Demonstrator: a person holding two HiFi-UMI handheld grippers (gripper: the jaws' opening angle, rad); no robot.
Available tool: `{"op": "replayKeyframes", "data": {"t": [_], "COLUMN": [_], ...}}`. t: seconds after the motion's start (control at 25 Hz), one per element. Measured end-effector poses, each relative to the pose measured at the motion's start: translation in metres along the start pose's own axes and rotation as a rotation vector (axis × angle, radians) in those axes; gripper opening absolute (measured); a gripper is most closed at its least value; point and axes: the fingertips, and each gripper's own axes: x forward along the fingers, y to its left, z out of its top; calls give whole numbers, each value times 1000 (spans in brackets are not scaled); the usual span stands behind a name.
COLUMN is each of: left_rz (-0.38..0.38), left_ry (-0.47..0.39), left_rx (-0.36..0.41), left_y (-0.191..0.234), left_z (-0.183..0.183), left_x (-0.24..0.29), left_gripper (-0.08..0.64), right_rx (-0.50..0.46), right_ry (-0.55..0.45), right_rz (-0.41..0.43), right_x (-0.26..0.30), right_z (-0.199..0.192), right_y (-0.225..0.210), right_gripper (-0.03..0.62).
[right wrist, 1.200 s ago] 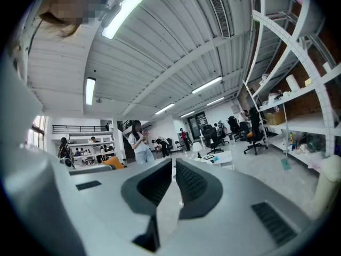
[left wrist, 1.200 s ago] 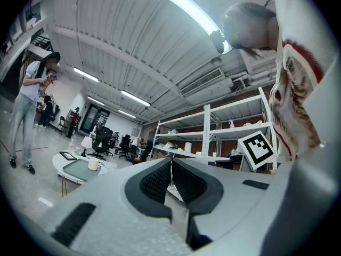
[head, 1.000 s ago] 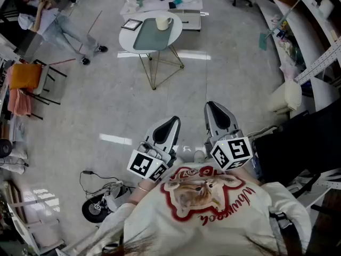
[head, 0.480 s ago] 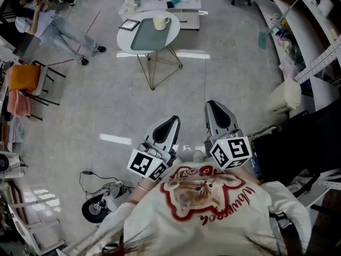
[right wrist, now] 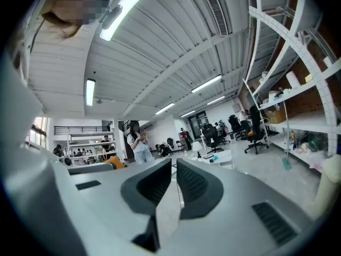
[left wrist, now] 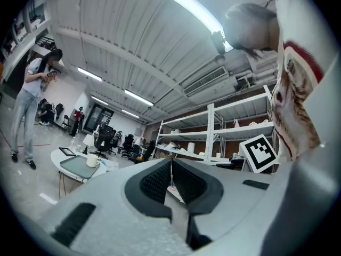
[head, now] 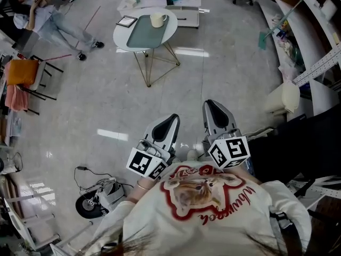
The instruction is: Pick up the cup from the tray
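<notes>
Cup (head: 157,20) on tray (head: 139,33), far from left gripper (head: 172,118) and right gripper (head: 211,104); jaws seemingly clenched, empty.

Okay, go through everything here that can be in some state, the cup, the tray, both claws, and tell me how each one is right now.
Cup: upright on the tray, nothing touching it.
Tray: lying flat on the round table, cup at its far end.
Left claw: jaws together, empty, far from the table.
Right claw: jaws drawn together with only a thin slit showing, empty, far from the table.
</notes>
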Motion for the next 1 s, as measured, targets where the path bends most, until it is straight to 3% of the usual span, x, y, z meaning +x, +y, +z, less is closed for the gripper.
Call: {"op": "replayKeyframes", "data": {"t": [0.6, 1.0], "left_rz": [11, -17], "left_ry": [5, -7], "left_rx": [41, 28], "left_y": [16, 105], "left_z": [-2, 14], "left_x": [26, 73], "left_gripper": [18, 18], "right_rx": [-2, -29], "right_ry": [-1, 0], "right_rz": [63, 48], "right_x": [35, 126], "right_z": [6, 9], "right_y": [-13, -19], "right_gripper": [46, 46]}}
